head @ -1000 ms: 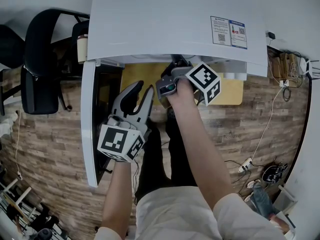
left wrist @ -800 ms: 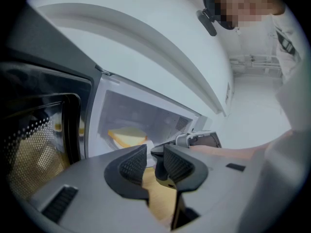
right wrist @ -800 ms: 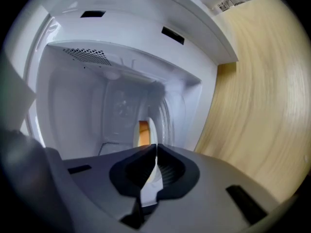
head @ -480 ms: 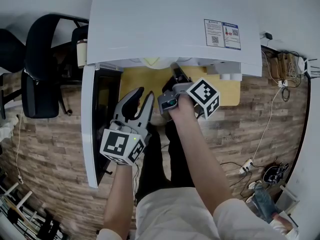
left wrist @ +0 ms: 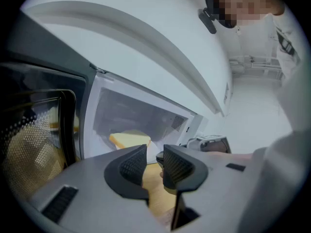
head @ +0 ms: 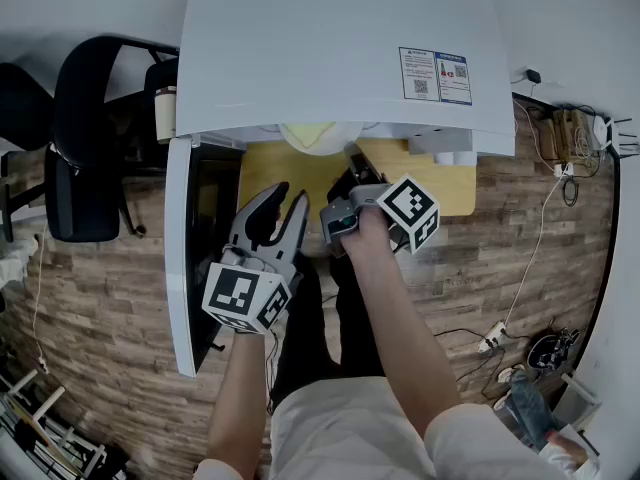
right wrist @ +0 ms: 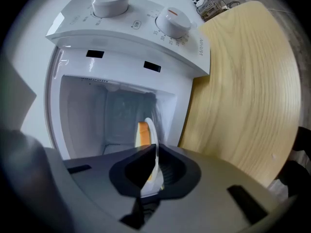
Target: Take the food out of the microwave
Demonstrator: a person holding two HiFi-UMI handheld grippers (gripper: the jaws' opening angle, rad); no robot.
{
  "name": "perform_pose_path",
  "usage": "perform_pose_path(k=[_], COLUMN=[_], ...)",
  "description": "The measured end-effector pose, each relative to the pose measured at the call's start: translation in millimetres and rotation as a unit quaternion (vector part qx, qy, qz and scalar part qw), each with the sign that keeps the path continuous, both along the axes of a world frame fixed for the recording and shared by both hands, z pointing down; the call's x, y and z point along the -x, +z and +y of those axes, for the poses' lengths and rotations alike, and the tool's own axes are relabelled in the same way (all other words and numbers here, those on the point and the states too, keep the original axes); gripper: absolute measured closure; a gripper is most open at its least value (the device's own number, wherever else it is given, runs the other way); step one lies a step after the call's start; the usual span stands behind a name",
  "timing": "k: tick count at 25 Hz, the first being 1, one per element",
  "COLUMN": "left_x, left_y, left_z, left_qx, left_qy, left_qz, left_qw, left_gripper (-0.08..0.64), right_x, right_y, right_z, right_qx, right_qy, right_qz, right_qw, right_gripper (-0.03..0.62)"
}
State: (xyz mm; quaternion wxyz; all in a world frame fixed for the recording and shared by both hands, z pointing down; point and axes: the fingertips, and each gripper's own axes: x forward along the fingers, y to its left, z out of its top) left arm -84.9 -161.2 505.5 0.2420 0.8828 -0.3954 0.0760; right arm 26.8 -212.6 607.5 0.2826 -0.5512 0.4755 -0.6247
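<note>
A white microwave (head: 330, 48) stands on a wooden table (head: 440, 178) with its door (head: 180, 258) swung open to the left. A white plate (head: 312, 135) with a yellow slice of food (right wrist: 141, 134) pokes out of the cavity mouth. My right gripper (head: 352, 158) is shut on the plate's rim (right wrist: 152, 144), which stands edge-on between the pads in the right gripper view. My left gripper (head: 285, 196) hovers open beside the door with nothing between its fingers. In the left gripper view the food (left wrist: 130, 140) lies beyond the left gripper (left wrist: 154, 161).
A black chair (head: 80, 138) and a paper cup (head: 165, 108) are left of the microwave. Two knobs (right wrist: 141, 11) sit on its control panel. Cables and a power strip (head: 490, 330) lie on the wood floor at right.
The right gripper has drawn back toward the person with the plate, which now shows past the microwave's front edge. The left gripper has stayed where it was.
</note>
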Motion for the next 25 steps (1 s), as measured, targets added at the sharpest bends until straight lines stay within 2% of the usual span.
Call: perform_pose_path(k=[7,15,25], left_x=[-0.5,0.6,3.8], left_y=[-0.1,0.4,-15.3], left_z=[-0.1,0.5,4.6], left_qx=[0.0,-0.001,-0.005], left_qy=[-0.001,-0.002,0.0], left_qz=[-0.001,-0.004,-0.001], left_qw=[1.0,1.0,1.0], left_gripper=[0.456,0.456,0.456], right_x=[2.6,5.7,10.2], right_y=[1.7,5.7,-14.6], right_z=[-6.4,-12.5,-11.9], right_qx=[-0.001,-0.001,-0.043], right_qy=[-0.008,-0.022,-0.03], right_qz=[-0.005,0.006,0.002], right_qw=[1.0,1.0,0.999], right_gripper=[0.565,0.575,0.586])
